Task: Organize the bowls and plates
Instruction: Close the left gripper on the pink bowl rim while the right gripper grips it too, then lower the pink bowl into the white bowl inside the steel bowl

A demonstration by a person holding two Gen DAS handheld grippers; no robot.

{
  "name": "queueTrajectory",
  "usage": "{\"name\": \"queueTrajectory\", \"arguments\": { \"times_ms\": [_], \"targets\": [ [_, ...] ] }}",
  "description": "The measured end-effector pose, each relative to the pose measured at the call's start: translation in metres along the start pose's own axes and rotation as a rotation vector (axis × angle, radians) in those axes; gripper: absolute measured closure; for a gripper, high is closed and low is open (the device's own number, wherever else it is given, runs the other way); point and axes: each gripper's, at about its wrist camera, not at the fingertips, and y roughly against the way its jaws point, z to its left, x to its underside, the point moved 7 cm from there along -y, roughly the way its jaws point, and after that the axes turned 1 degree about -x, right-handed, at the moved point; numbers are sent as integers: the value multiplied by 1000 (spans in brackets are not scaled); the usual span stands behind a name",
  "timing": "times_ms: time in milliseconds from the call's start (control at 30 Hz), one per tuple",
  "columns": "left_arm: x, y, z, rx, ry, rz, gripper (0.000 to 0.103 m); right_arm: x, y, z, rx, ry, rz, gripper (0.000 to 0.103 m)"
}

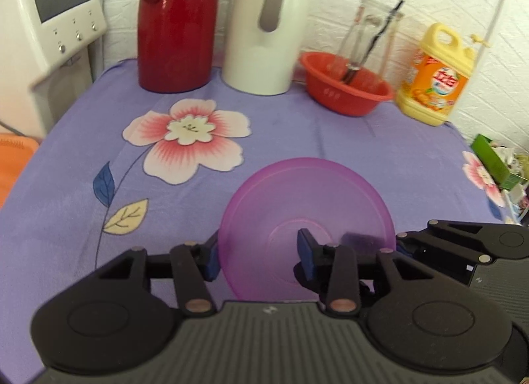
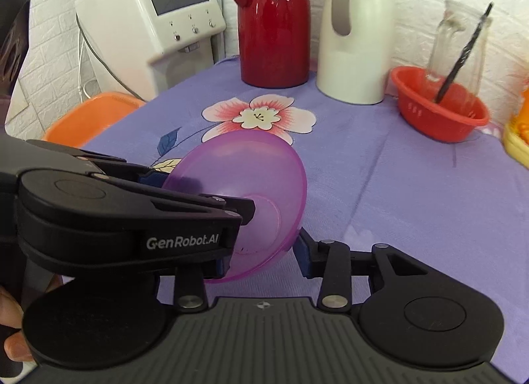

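The left hand-held gripper [image 2: 231,215] pinches the rim of the thin, light, slippery purple plastic bowl [image 2: 244,192], tilted above the tabletop [image 2: 396,185]; the right hand-held gripper [image 2: 261,261] stands spread beside it.

Open purple cloth [image 1: 330,133] fills the middle of my left view, free to pass. Along the top stand obstacles: red flask [image 1: 177,20], white jug [image 1: 267,33], red basin [image 1: 347,86] holding a glass carafe [image 1: 367,33], yellow bottle [image 1: 436,76]. A white machine [image 1: 49,20] blocks the upper left. Clutter [image 1: 502,166] crowds the right edge.
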Motion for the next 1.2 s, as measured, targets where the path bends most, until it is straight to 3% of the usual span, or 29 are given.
{"name": "queueTrajectory", "arguments": {
  "times_ms": [200, 533, 800, 1000, 1033, 1067, 1133, 1200],
  "targets": [
    [30, 54, -56, 72, -50, -40, 63, 31, 76, 0, 65, 10, -42, 29],
    [122, 104, -168, 213, -175, -17, 63, 133, 179, -26, 204, -68, -59, 25],
    [168, 105, -201, 228, -238, 40, 63, 185, 197, -34, 204, -153, -59, 23],
    [177, 109, -198, 213, -261, 30, 60, 198, 202, -23, 210, -94, -93, 20],
    [178, 109, -198, 214, -269, 25, 55, 200, 203, -23, 204, -95, -100, 20],
    [178, 109, -198, 217, -276, 22, 43, 201, 204, -23, 195, -100, -108, 18],
    [178, 111, -199, 229, -279, 12, 28, 204, 210, -23, 205, -108, -139, 6],
    [178, 115, -200, 223, -287, -3, 21, 206, 218, -24, 248, -97, -177, 0]
  ]
}}
